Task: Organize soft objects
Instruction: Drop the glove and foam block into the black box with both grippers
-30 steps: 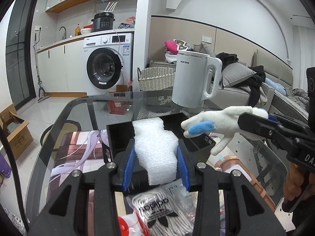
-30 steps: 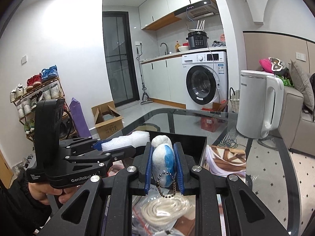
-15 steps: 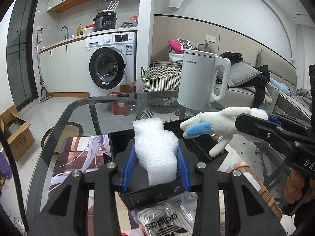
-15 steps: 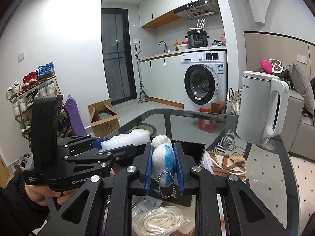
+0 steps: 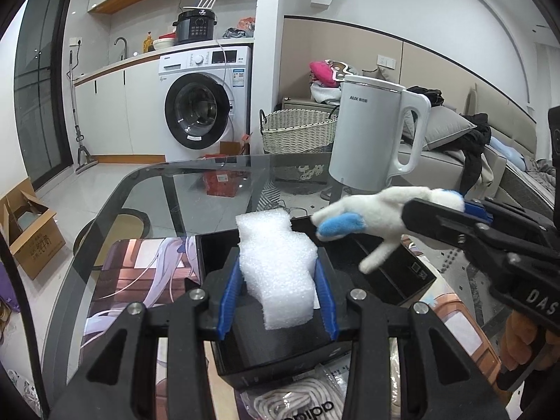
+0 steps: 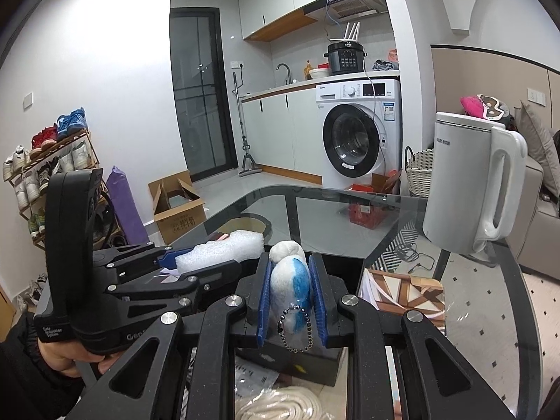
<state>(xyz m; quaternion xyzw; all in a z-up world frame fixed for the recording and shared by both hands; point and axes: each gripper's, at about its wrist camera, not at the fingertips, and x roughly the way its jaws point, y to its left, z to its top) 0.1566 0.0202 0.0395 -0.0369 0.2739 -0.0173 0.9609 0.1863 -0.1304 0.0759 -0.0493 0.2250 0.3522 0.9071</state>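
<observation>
Left tongs (image 5: 278,276) squeeze white foam (image 5: 278,266). Right tongs (image 6: 289,294) squeeze plush toy (image 6: 290,283). Black box (image 5: 392,269) below both, mostly hidden. Bagged rope (image 6: 287,404) cut off at bottom.

The foam block (image 5: 280,269) was white, the plush toy (image 5: 371,222) white with blue patches. Beneath them the box (image 5: 395,273) looked black, and beside it the kettle (image 5: 371,133) was white.

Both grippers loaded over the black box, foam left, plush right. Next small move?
Probably lower the left gripper a little and open it. Its blue pads already clamp the white foam block directly above the open black box, while the right gripper holds the white-and-blue plush toy over the box's near edge, so the foam can drop in first.
</observation>
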